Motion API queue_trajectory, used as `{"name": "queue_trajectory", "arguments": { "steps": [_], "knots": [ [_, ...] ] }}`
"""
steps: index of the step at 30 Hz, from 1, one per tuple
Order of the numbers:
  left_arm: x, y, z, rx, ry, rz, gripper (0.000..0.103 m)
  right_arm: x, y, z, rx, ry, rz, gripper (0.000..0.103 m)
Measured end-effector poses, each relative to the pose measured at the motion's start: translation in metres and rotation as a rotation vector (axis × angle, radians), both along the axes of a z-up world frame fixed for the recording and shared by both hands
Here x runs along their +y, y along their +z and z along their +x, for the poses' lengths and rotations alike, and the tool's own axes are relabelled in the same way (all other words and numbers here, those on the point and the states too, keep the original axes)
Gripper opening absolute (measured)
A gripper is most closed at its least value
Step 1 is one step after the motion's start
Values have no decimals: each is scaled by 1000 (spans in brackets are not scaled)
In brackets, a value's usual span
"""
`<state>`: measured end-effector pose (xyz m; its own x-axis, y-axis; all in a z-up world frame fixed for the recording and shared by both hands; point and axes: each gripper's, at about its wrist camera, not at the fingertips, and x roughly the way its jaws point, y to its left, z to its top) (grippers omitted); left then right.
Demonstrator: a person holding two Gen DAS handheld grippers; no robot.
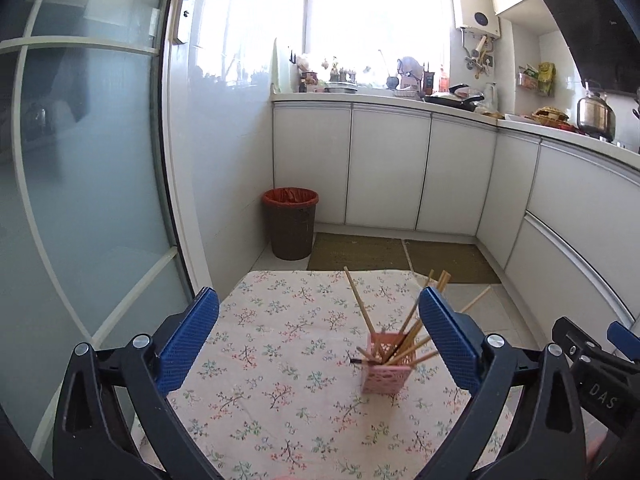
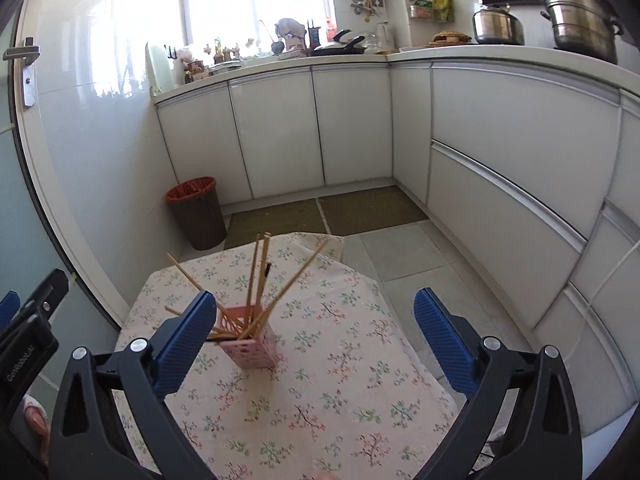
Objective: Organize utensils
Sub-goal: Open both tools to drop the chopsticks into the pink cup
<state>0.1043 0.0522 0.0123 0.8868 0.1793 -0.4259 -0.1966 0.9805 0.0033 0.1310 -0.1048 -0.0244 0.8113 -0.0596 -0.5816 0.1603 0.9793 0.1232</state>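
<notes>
Left gripper (image 1: pixel 318 338) wide, empty; right gripper (image 2: pixel 314 338) wide, empty, body lettered "DAS"; chopsticks (image 1: pixel 404 326) in pink holder (image 1: pixel 385 374).

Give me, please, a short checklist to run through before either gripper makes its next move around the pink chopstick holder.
1. Left gripper open and empty: ok.
2. Right gripper open and empty: ok.
3. Pink holder upright on the floral tablecloth: ok.
4. Chopsticks all inside the holder: ok; none seen loose on the cloth.
5. Chopsticks neatly bunched: not ok, they splay apart.
6. Black-tipped utensil seated properly: cannot tell.
</notes>
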Motion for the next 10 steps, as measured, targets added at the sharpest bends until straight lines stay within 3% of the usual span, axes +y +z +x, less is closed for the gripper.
{"name": "queue_trajectory", "arguments": {
  "steps": [3,10],
  "knots": [
    [-16,-2,-20,30,-40,35,96,-8,-2,-26,14,-27,14,96],
    [-33,1,-52,79,-94,10,96,-14,5,-72,9,-58,-9,96]
  ]
}}
